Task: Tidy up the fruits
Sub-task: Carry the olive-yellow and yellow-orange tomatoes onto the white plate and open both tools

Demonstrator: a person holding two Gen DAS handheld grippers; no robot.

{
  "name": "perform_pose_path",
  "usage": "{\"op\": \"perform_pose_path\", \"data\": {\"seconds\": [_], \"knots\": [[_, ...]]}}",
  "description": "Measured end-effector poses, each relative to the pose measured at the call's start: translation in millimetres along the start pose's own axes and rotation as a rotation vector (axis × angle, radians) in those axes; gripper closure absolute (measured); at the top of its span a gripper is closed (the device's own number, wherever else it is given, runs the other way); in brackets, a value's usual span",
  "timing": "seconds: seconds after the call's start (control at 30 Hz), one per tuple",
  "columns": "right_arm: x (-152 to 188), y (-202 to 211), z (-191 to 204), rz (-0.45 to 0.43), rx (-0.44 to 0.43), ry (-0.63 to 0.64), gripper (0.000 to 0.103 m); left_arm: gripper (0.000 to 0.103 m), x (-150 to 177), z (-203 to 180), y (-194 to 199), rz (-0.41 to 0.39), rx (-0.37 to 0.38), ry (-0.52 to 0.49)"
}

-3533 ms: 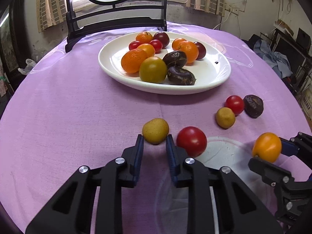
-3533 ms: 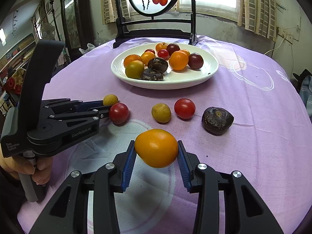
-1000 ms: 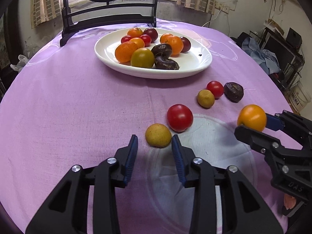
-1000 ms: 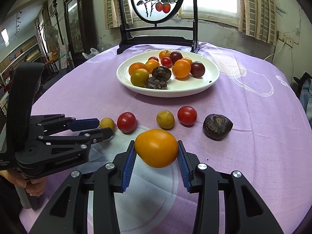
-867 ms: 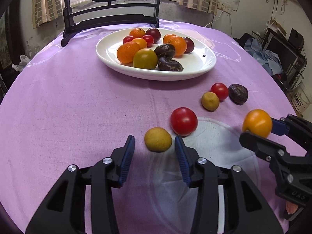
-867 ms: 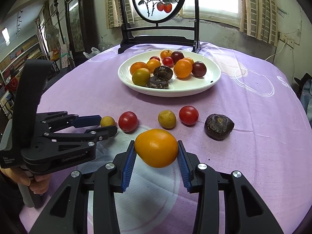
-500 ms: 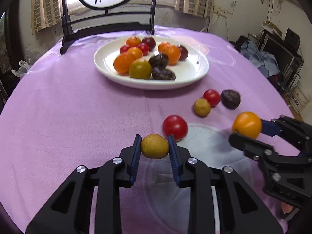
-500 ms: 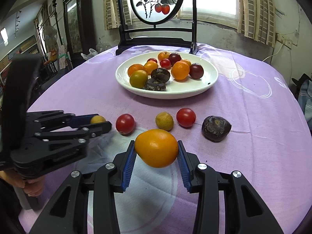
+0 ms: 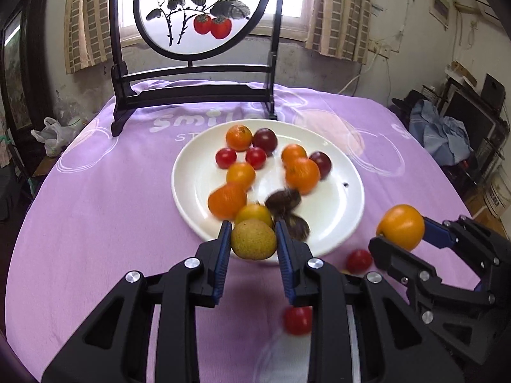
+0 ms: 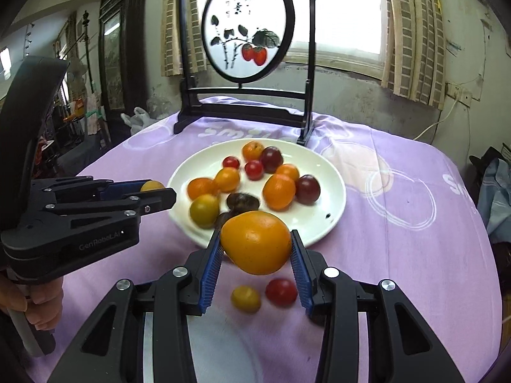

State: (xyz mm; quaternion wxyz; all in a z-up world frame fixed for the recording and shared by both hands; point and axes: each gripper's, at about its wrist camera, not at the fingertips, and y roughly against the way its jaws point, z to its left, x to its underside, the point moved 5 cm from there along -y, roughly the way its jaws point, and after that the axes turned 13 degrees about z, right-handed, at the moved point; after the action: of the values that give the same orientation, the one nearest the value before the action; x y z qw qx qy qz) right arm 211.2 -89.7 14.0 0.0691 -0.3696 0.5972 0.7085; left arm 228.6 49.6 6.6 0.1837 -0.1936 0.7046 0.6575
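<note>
My left gripper [image 9: 254,239] is shut on a small yellow-brown fruit [image 9: 253,239], held in the air just before the near rim of the white plate [image 9: 188,191]. My right gripper [image 10: 257,245] is shut on a large orange fruit [image 10: 257,241], also lifted near the plate [image 10: 335,204]. In the left wrist view the right gripper [image 9: 399,227] holds that orange fruit [image 9: 400,226] at the right. In the right wrist view the left gripper [image 10: 152,189] shows at the left with the yellow fruit [image 10: 151,185]. Several orange, red and dark fruits lie on the plate.
On the purple cloth lie a red tomato [image 9: 297,319], another red tomato [image 9: 358,260], and in the right wrist view a small yellow fruit [image 10: 245,298] beside a red one [image 10: 281,291]. A black-framed round painted screen [image 9: 198,12] stands behind the plate. A hand [image 10: 35,303] holds the left handle.
The left gripper closed on the yellow-brown fruit and lifted it off the cloth towards the plate. The right gripper, still holding the orange fruit, also rose and moved nearer the plate.
</note>
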Motion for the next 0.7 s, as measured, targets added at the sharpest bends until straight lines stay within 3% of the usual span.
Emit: {"op": "perform_pose_path", "data": {"seconds": [0.27, 0.3, 0.33, 0.37, 0.57, 0.7], "knots": [[-23.0, -47.1, -16.2, 0.063, 0.003, -0.035, 0.059, 0.074, -44.9, 0.4, -41.5, 0.046, -0.001, 0.047], [-24.7, -50.8, -17.4, 0.065, -0.011, -0.042, 0.046, 0.068, -47.4, 0.6, -45.3, 0.047, 0.002, 0.057], [-25.8, -51.5, -18.8, 0.057, -0.016, -0.054, 0.038, 0.051, -49.3, 0.8, -48.3, 0.046, -0.002, 0.073], [-26.4, -50.8, -20.0, 0.044, -0.015, -0.064, 0.035, 0.042, -50.3, 1.3, -49.3, 0.039, -0.009, 0.084], [-17.3, -47.1, -23.5, 0.048, -0.035, -0.086, 0.035, 0.041, -43.3, -1.2, -46.3, 0.037, -0.006, 0.076], [-4.3, -37.1, -29.9, 0.055, -0.044, -0.111, 0.034, 0.032, -31.5, 2.9, -35.4, 0.04, 0.01, 0.098]]}}
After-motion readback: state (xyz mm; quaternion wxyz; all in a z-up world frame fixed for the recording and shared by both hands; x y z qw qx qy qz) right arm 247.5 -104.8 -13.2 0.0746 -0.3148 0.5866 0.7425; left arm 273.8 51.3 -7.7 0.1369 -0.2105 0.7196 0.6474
